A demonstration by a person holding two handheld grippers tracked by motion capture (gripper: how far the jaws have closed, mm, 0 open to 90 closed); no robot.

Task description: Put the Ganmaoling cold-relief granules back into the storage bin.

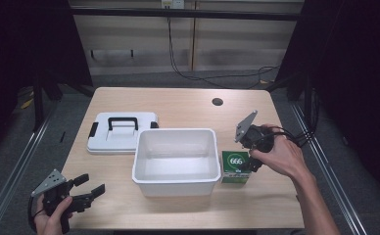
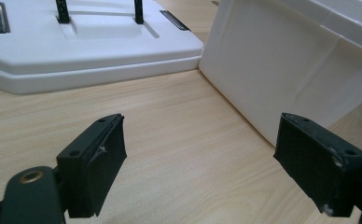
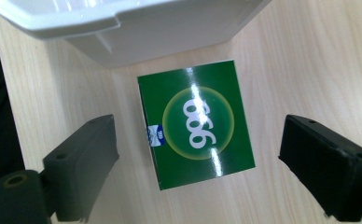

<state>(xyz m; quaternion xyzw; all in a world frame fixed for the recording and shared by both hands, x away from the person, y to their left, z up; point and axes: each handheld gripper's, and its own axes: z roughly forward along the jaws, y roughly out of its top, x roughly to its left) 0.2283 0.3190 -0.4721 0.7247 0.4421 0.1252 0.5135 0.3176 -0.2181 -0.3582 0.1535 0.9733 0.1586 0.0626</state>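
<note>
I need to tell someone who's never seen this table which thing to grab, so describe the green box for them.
Find the open white tub in the middle of the wooden table. The green box stands against its right side, under the right claw. It is the one coloured item there, with a white 666 in a pale circle.

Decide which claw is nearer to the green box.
Right. The right claw hangs open just above the green box, jaws either side. The left claw sits at the table's near-left corner, beyond the white bin.

Left claw [image 1: 91, 185] gapes level; right claw [image 1: 251, 164] points down, jaws wide apart.
</note>
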